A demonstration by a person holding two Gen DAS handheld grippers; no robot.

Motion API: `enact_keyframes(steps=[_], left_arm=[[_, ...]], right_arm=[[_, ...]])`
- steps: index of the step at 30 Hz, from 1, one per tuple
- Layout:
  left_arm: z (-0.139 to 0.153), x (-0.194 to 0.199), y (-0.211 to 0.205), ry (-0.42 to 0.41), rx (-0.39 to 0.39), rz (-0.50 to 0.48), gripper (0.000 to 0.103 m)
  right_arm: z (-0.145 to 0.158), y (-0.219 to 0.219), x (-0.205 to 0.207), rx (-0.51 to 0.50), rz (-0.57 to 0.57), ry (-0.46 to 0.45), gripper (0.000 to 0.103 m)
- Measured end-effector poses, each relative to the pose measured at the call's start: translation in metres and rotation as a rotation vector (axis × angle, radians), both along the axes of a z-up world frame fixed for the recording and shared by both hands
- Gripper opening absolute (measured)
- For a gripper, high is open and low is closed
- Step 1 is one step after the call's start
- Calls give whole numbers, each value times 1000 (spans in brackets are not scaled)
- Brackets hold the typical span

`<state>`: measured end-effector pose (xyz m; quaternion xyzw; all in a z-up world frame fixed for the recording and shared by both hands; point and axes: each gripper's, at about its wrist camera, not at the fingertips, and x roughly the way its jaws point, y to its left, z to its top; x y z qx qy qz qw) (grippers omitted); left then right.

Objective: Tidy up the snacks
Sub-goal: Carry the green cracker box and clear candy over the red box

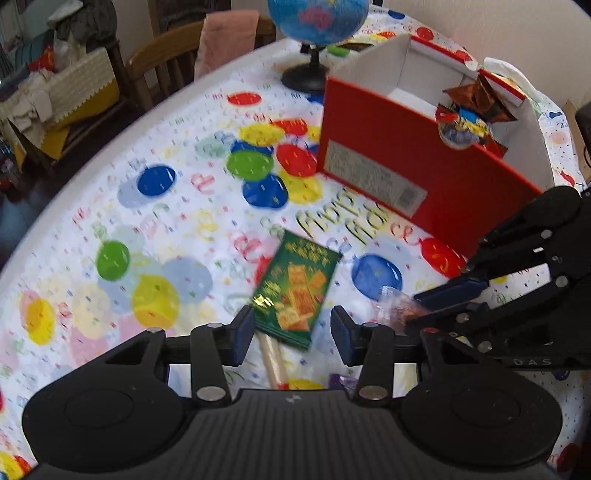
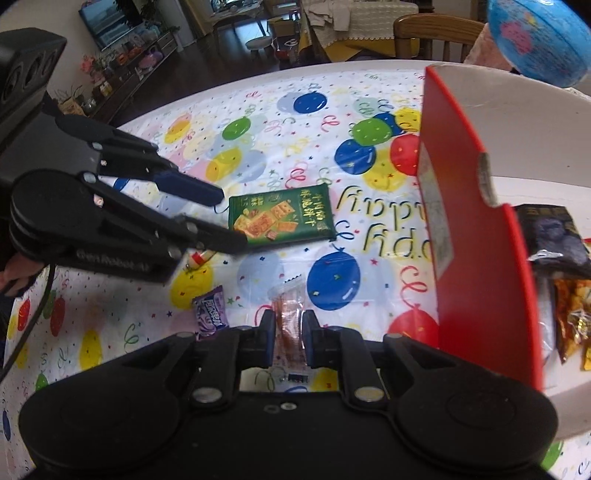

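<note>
A green cracker packet (image 1: 295, 288) (image 2: 280, 218) lies tilted on the balloon-print tablecloth. Its near end is between the pads of my left gripper (image 1: 291, 330) (image 2: 231, 218), which is shut across its width. My right gripper (image 2: 289, 334) (image 1: 421, 306) is shut on a small clear-wrapped orange snack (image 2: 290, 325) (image 1: 399, 306), just left of the red box (image 1: 424, 166) (image 2: 476, 240). The box stands open, and several snack bags (image 1: 465, 125) (image 2: 554, 236) lie inside it.
A purple sachet (image 2: 210, 314) and a wrapped stick snack (image 1: 273, 362) (image 2: 199, 258) lie on the cloth near the grippers. A blue globe (image 1: 317, 22) (image 2: 535, 40) on a black stand sits behind the box. Wooden chairs (image 1: 166, 55) stand beyond the round table's far edge.
</note>
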<state>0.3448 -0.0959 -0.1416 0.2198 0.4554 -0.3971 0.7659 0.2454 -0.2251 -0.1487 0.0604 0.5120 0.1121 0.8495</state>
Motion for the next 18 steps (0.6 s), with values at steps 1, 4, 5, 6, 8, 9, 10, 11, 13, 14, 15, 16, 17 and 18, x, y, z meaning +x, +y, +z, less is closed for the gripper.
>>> enact_keyframes(steps=[1, 4, 5, 6, 8, 9, 10, 11, 13, 14, 15, 16, 17, 18], left_arm=[[2, 2, -2, -14, 10, -2, 45], [4, 8, -12, -19, 17, -19, 48], [3, 8, -17, -18, 20, -29, 53], [1, 8, -21, -20, 23, -39, 56], [-3, 9, -28, -22, 28, -50, 70], [-6, 11, -31, -20, 30, -48, 70], [-9, 13, -34, -12, 32, -49, 70], [-11, 14, -36, -10, 35, -50, 70], [-18, 16, -41, 0, 47, -62, 70], [-21, 15, -44, 1, 56, -74, 70], [-25, 14, -47, -2, 69, -84, 70], [-28, 12, -49, -1, 78, -95, 70], [-30, 11, -51, 2, 82, -103, 70], [-32, 11, -52, 4, 85, -106, 70]], right_arm=[[1, -1, -1, 5, -6, -2, 14], [3, -4, -2, 14, -20, -7, 14], [4, -6, -2, 19, -25, -7, 14], [4, -7, -2, 23, -29, -7, 14], [4, -10, -4, 30, -38, -5, 14], [4, -11, -5, 33, -42, -4, 14], [4, -12, -6, 35, -46, -2, 14], [4, -13, -6, 38, -49, -1, 14], [3, -13, -7, 40, -49, -2, 14], [3, -14, -7, 42, -52, 0, 14], [3, -14, -7, 43, -54, 1, 14], [3, -14, -8, 41, -53, -1, 14], [2, -14, -8, 43, -55, -1, 14], [2, -15, -8, 45, -58, 0, 14]])
